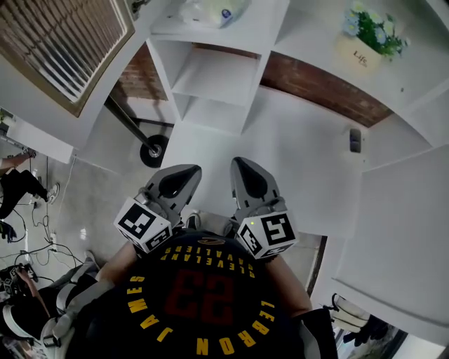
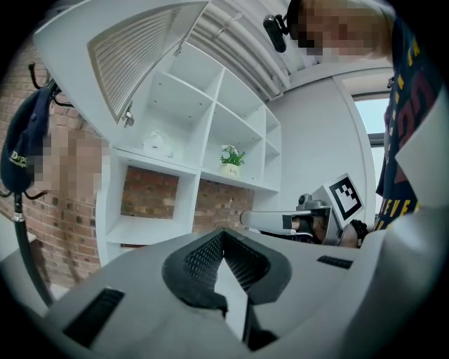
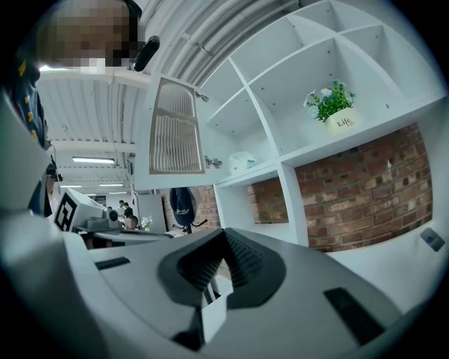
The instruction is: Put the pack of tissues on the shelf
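Observation:
The pack of tissues (image 1: 210, 10) lies in clear wrap in an upper cubby of the white shelf unit (image 1: 217, 77), just behind the open louvred door. It also shows as a small white pack (image 2: 158, 144) in the left gripper view and as the pack (image 3: 242, 163) in the right gripper view. My left gripper (image 1: 184, 172) and right gripper (image 1: 245, 168) are side by side close to my chest, well short of the shelf. Both point at the shelf. The left gripper (image 2: 223, 235) is shut and holds nothing. The right gripper (image 3: 224, 235) is also shut and holds nothing.
A potted plant (image 1: 368, 38) stands in the cubby to the right of the tissues. The louvred cabinet door (image 1: 63, 42) hangs open at the left. A black wheel on a bar (image 1: 153, 149) is by the shelf's foot. A dark cap (image 2: 28, 147) hangs on a rack.

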The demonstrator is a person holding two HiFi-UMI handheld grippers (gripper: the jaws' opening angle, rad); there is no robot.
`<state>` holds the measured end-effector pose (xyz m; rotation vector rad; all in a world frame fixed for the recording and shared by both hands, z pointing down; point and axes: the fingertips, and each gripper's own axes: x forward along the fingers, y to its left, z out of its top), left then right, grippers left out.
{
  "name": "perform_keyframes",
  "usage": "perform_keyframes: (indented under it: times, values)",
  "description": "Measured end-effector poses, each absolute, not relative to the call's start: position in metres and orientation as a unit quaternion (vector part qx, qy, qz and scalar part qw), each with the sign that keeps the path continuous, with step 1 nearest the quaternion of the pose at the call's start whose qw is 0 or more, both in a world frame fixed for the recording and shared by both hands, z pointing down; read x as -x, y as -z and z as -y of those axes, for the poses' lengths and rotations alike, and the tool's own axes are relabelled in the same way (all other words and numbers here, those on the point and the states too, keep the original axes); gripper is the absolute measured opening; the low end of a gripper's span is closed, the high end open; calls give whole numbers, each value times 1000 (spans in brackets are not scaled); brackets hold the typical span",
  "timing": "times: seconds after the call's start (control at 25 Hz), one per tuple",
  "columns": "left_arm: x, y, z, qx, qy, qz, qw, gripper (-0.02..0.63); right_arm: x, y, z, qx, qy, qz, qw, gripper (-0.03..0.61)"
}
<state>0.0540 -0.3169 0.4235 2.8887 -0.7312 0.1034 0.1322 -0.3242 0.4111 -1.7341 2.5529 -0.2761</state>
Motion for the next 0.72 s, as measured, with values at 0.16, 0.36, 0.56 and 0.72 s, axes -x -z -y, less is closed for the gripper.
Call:
perform_keyframes:
  times: [0.16, 0.36, 0.56, 0.72]
  values:
    - [-53, -422, 320, -965, -34, 248, 79, 3, -129, -416, 324, 553, 94, -827, 22, 8]
    - [-55, -428, 319, -964, -38, 246, 89, 3, -124, -419, 326, 543, 101, -833, 24, 8]
    - [-55, -431, 323, -964, -39, 247, 90, 3, -120, -420, 329, 539, 100, -836, 21, 8]
    - [-53, -433, 326, -961, -41, 255, 95, 3, -119, -420, 330, 534, 103, -839, 24, 8]
